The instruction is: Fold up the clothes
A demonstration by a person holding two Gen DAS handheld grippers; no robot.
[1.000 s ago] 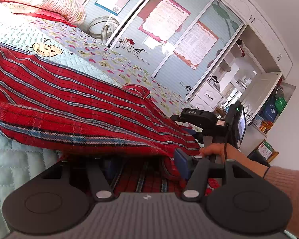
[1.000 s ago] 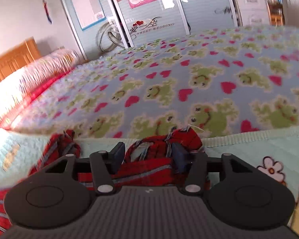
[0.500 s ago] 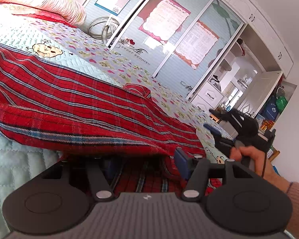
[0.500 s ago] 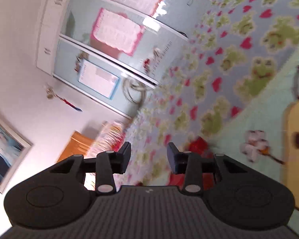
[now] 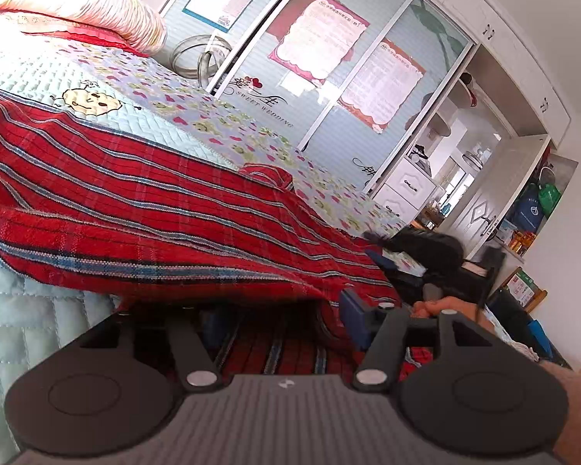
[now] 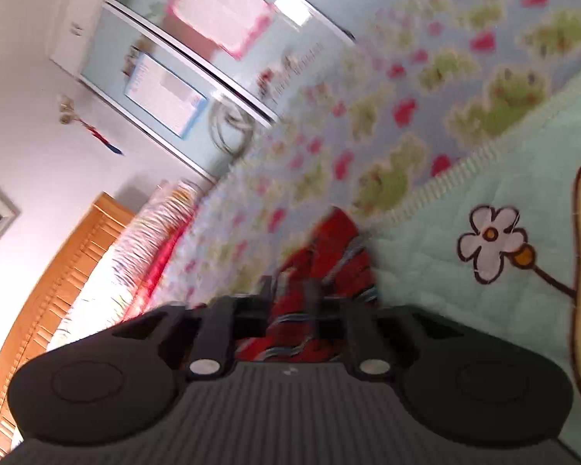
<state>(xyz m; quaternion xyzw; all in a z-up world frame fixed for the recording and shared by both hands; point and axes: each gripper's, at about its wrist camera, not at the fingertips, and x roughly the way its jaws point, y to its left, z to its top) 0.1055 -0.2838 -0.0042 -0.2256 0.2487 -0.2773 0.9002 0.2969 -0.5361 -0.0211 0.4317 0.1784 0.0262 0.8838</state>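
A red plaid garment (image 5: 135, 201) lies spread over the bed. My left gripper (image 5: 282, 321) sits low at its near edge. Its jaws stand wide, plaid cloth lies between them and a fold drapes over the left finger. The blue right pad (image 5: 350, 312) shows beside the cloth. At the garment's right edge a hand (image 5: 445, 306) holds my right gripper (image 5: 375, 248). In the blurred right wrist view, my right gripper (image 6: 290, 298) is rolled. Its jaws are closing around a bunched red corner of the garment (image 6: 337, 244) that fills the gap.
The bed carries a mint quilt (image 5: 27, 329) and a frog-and-heart cover (image 6: 406, 116). A pillow (image 5: 97, 4) and a wooden headboard (image 6: 58, 290) stand at the head end. A sliding-door wardrobe (image 5: 329, 58) and cluttered shelves (image 5: 530, 209) line the far wall.
My right gripper lifted off the cloth, rolled, and came back down onto the red corner with its jaws narrower. My left gripper and the garment under it kept still.
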